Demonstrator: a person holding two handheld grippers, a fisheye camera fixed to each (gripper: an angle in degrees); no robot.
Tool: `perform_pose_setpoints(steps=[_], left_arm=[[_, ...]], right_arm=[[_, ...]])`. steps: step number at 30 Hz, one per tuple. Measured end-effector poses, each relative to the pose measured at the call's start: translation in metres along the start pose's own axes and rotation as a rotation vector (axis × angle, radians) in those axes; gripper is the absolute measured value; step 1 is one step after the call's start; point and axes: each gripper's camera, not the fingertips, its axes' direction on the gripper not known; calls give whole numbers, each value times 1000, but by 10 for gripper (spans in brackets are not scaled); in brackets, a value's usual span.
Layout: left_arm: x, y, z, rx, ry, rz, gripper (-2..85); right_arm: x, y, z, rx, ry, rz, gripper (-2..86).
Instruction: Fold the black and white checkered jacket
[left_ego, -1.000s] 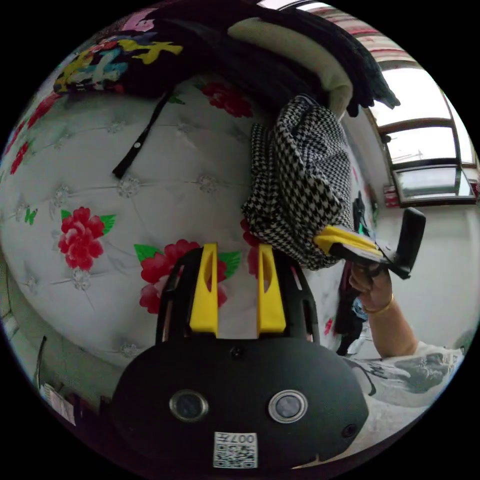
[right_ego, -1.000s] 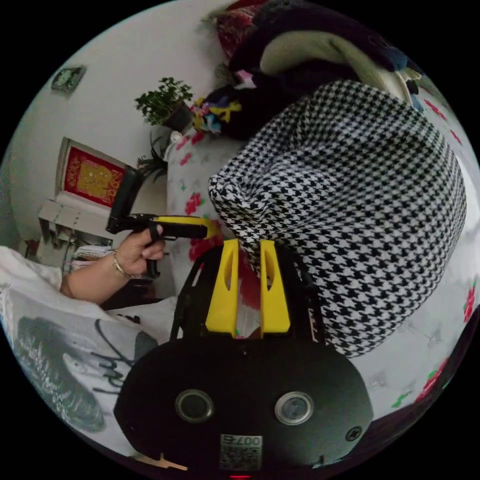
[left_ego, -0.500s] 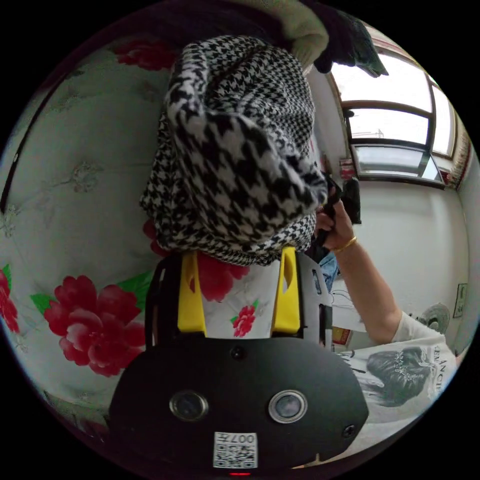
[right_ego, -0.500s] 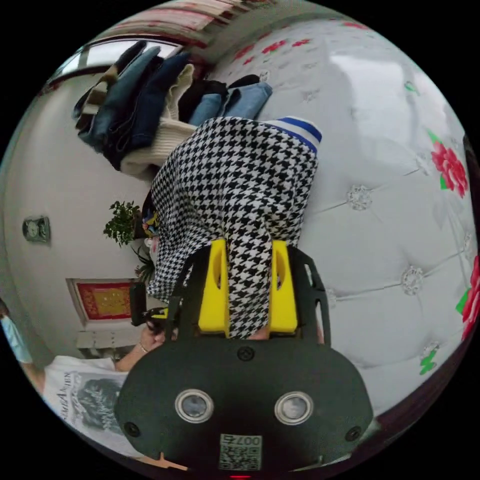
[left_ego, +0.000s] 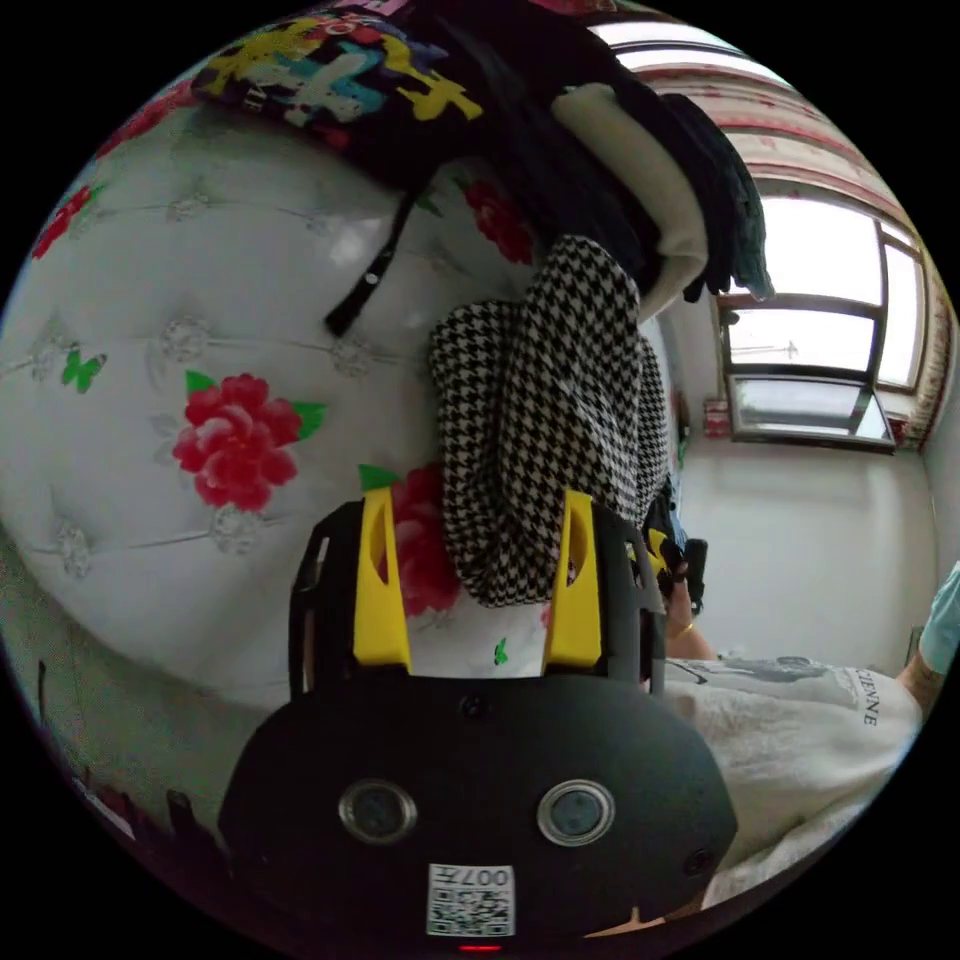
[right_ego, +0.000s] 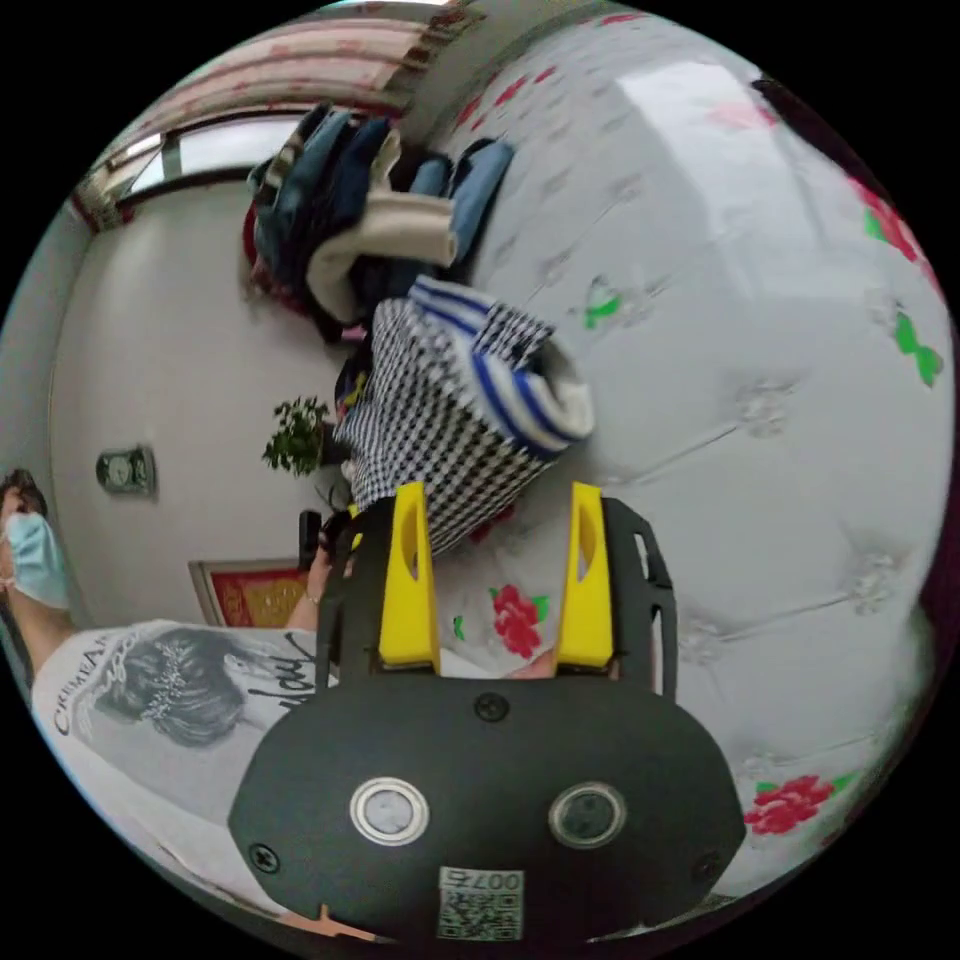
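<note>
White tufted floral bedspread bears checkered jacket beside piled clothes.

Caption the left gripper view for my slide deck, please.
Open left claw straddles the bundled checkered jacket on a floral quilt.

A white tufted bed with red flowers carries the checkered jacket just beside a clothes pile.

Home bedroom, floral tufted bed, heaped clothes, window
</note>
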Motion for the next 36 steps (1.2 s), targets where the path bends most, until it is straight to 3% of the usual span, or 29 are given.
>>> perform_pose_setpoints(steps=[4,8,12,15,20,26,29,30,32,36], left_arm=[[33,-12,51,-100,53,103,248],[41,-23,77,-162,73,138,228],[57,-21,74,-183,78,194,115],[69,-16,46,-113,35,217,62],[96,-33,-30,8,9,305,58],[152,-58,-156,271,-110,469,58],[167,-95,-184,329,-276,453,74],[164,-114,-184,346,-415,387,87],[148,-134,-170,365,-581,244,100],[131,-101,-70,383,-748,173,88]], right_arm=[[10,-51,-9,3,-33,-48,194],[5,-96,51,-185,-21,-105,188],[-21,-102,82,-285,19,-133,149],[-68,-92,79,-265,-28,-230,120],[-192,-93,92,-213,-199,-439,94],[-342,-119,138,-110,-334,-693,87],[-395,-142,184,-63,-308,-728,89],[-402,-146,196,-62,-287,-732,89],[-410,-160,251,-109,-101,-729,87],[-360,-130,293,-209,130,-711,81]])
